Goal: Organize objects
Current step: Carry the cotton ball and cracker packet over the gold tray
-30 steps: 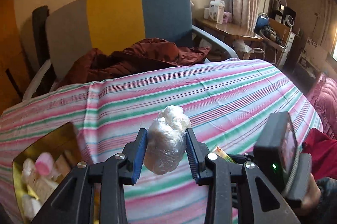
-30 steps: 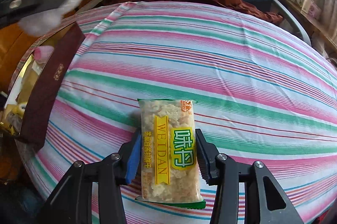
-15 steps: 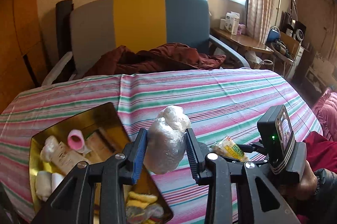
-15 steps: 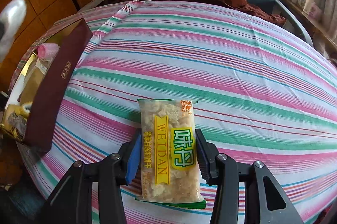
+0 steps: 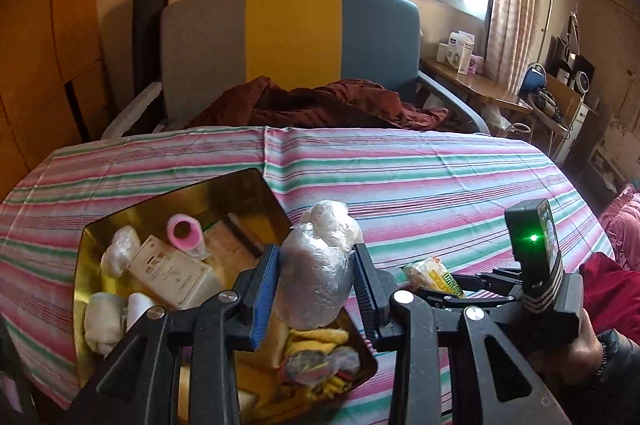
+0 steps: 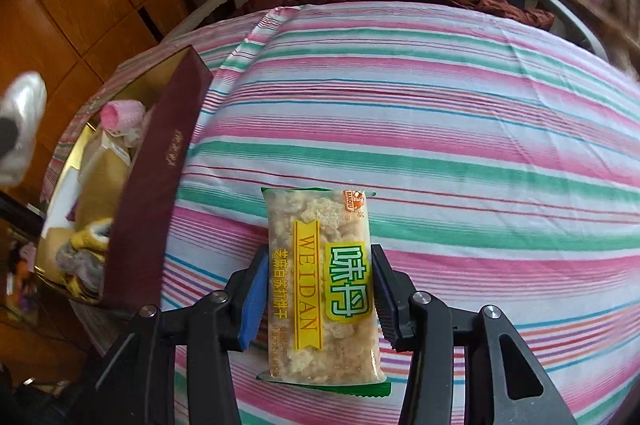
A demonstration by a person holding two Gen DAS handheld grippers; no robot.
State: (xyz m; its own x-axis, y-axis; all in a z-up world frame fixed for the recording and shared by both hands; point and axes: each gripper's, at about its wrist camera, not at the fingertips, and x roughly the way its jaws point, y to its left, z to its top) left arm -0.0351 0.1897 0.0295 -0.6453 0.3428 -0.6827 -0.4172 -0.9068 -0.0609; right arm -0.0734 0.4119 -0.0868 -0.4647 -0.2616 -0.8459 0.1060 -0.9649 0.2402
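My left gripper (image 5: 316, 285) is shut on a white lump wrapped in clear plastic (image 5: 318, 265), held in the air over the right edge of a gold-lined box (image 5: 86, 237). The box holds a pink roll (image 5: 185, 232), a cream bottle (image 5: 176, 275) and several wrapped snacks. My right gripper (image 6: 318, 295) is shut on a yellow and green biscuit packet (image 6: 320, 285) above the striped cloth. In the right wrist view the box (image 6: 160, 165) shows its maroon outer wall at the left, and the wrapped lump (image 6: 20, 129) hangs at the far left edge.
A pink, green and white striped cloth (image 5: 400, 177) covers the table. Behind it stands a grey, yellow and blue chair (image 5: 292, 41) with a dark red garment (image 5: 320, 105) on its seat. A side table with boxes (image 5: 460, 53) stands at the window. A person's hand (image 5: 580, 345) grips the right tool.
The left gripper has swung left with the wrapped lump, from over bare cloth to above the box's right edge. The right gripper with the packet has drifted slightly toward the box.
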